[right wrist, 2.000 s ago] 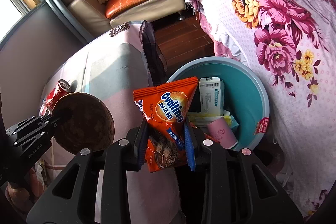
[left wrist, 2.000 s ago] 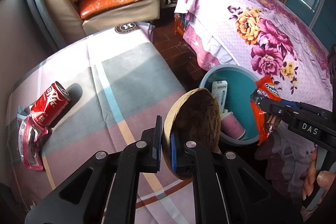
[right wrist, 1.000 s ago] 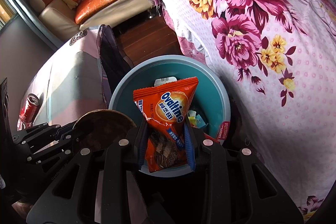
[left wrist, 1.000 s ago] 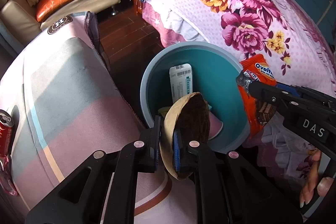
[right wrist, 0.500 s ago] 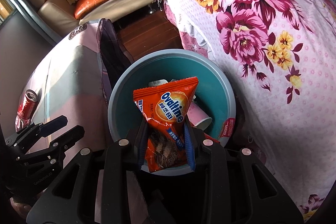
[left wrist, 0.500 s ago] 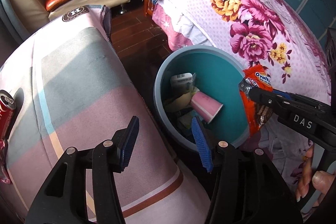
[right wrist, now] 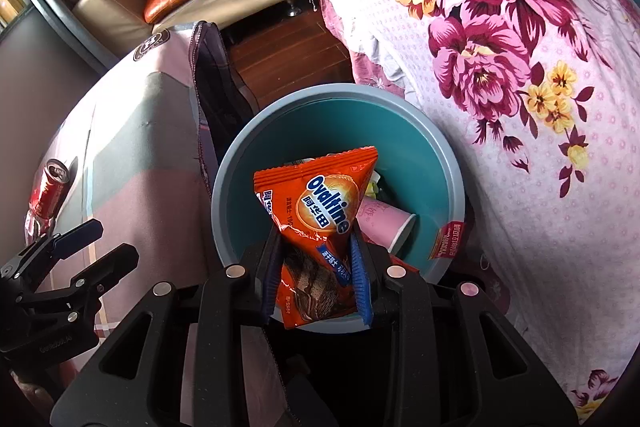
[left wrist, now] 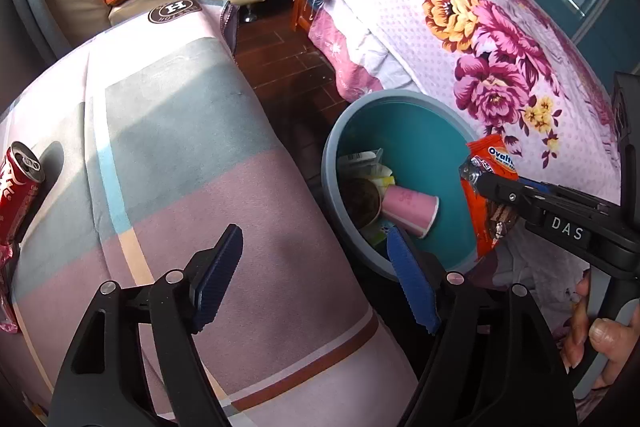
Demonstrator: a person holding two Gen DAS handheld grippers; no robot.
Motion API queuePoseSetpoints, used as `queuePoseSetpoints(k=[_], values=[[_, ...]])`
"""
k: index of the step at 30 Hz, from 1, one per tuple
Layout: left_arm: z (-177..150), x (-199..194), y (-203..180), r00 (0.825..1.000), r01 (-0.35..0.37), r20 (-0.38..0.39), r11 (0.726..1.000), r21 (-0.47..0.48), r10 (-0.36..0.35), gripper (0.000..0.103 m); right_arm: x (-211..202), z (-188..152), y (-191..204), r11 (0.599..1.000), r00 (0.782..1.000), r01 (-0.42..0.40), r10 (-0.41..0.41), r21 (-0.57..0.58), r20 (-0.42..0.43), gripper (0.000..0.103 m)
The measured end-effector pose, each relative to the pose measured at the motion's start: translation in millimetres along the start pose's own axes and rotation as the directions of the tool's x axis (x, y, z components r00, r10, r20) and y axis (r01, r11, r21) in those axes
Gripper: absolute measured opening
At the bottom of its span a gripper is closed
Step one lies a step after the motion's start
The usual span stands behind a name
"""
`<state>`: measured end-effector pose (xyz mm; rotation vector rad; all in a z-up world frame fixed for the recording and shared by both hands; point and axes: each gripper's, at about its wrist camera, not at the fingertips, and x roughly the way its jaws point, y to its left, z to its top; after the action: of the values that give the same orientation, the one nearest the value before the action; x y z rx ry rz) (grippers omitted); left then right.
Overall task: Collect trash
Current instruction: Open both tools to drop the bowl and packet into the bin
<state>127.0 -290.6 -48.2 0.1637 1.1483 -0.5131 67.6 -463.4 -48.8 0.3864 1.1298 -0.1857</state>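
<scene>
One teal bin (right wrist: pixel 440 147) here, and inside it one pink cup (left wrist: pixel 408 205), one brown shell (left wrist: pixel 362 197) and one white carton (left wrist: pixel 360 159). One orange snack packet (right wrist: pixel 316 223). One red can (left wrist: pixel 18 187) and one pink wrapper (left wrist: pixel 6 291) on the checked cloth (left wrist: pixel 180 155). Two grippers: left (left wrist: pixel 316 275), right (right wrist: pixel 316 279).

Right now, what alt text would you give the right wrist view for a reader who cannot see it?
The right gripper clamps an orange Ovaltine packet above a teal bin that already holds a pink paper cup and other scraps. At lower left the left gripper hangs open and empty over a pastel cloth-covered table, where a red can lies.
</scene>
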Motion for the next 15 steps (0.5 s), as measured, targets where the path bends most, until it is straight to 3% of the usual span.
queuePoseSetpoints(k=[4, 10, 15], values=[[-1.2, -2.4, 4.0, 1.000, -0.006, 0.006, 1.000, -0.005, 0.006, 0.082, -1.9, 0.3, 5.1, 1.000, 1.000, 0.005, -0.005, -0.006, -0.002, 0.034], [-4.0, -6.3, 14.5, 1.000, -0.003, 0.006, 1.000, -0.029, 0.003, 0.088, -8.5, 1.4, 15.4, 1.000, 1.000, 0.017, -0.017, -0.015, 0.004, 0.066], [-9.0, -12.4, 26.3, 1.000, 0.005, 0.002, 0.999, -0.053, -0.004, 0.089, -13.5, 0.8, 28.7, 0.999, 1.000, 0.023, -0.023, -0.026, 0.001, 0.076]])
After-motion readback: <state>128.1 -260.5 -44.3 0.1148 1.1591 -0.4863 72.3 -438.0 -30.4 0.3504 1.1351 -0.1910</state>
